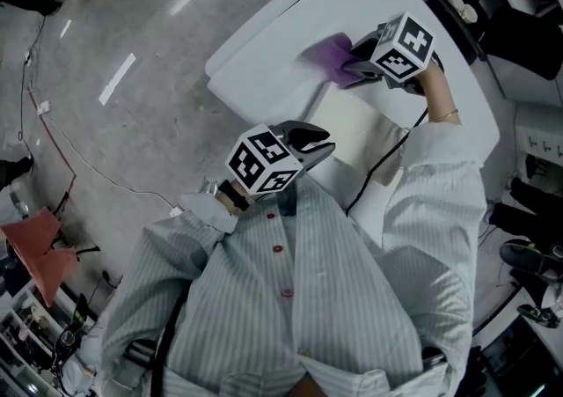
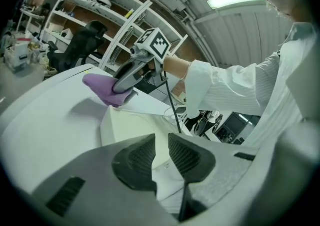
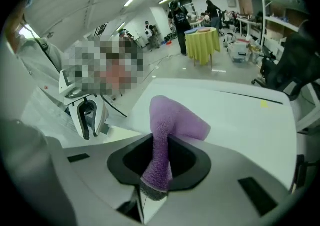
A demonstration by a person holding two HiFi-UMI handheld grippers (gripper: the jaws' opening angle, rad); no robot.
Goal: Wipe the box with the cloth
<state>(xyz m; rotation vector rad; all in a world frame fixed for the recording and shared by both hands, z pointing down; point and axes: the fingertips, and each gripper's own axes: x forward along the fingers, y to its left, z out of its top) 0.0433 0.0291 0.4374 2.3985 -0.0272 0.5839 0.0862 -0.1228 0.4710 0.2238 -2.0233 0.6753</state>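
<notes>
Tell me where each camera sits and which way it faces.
Head view: on the person's head, looking steeply down at table, box, shirt, left gripper and right gripper.
Left gripper view: on the left gripper, looking over the box at the right gripper; own jaws narrowly apart, empty.
Right gripper view: on the right gripper, looking across the table; jaws shut on the cloth.
Both gripper views show the cloth.

2 grippers: left gripper (image 1: pixel 313 142) and right gripper (image 1: pixel 354 63). 1 purple cloth (image 1: pixel 324 56), pinched between the right gripper's jaws. 1 box (image 1: pixel 347 127), just beside that gripper's tips. 1 white table (image 1: pixel 264 43) under both. 1 yellow-draped table (image 3: pixel 202 44) far beyond.
</notes>
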